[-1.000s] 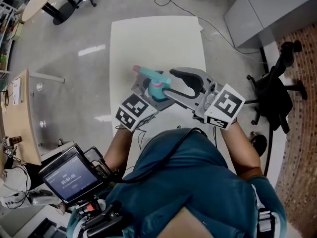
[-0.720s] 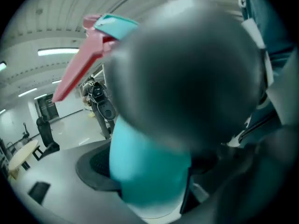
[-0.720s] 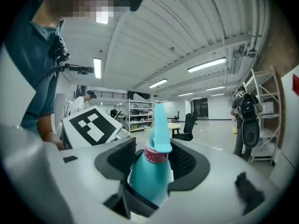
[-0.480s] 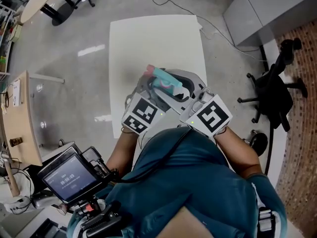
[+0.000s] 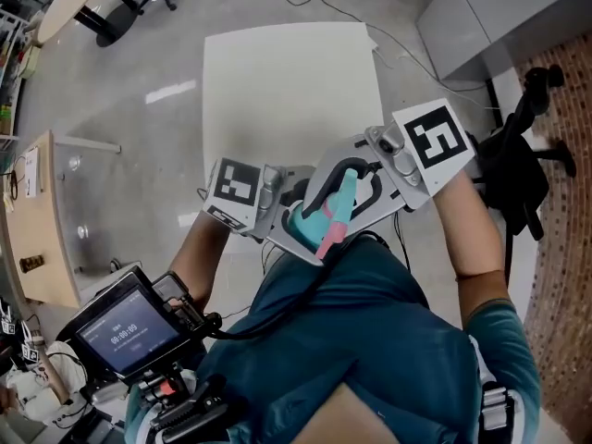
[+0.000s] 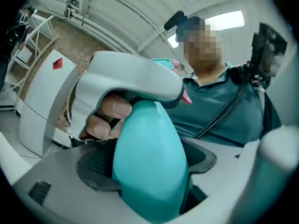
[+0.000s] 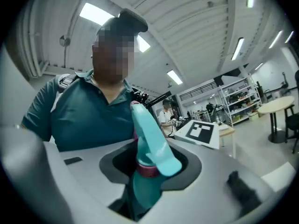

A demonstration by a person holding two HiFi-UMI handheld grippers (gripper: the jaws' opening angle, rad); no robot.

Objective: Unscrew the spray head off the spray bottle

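Raised spray bottle [image 5: 313, 222]: left tool [image 6: 147, 190] grips body [image 6: 149, 143], right tool [image 7: 149, 171] closing round head [image 7: 150, 136].

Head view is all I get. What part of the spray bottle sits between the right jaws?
Observer: The neck at the pink collar, just under the spray head. The right gripper has just been closing its jaws round it, and a dark gap shows on one side.
Operator: And the left one?
Observer: The left gripper clamps the spray bottle by its wide teal body, pads pressed on both sides.
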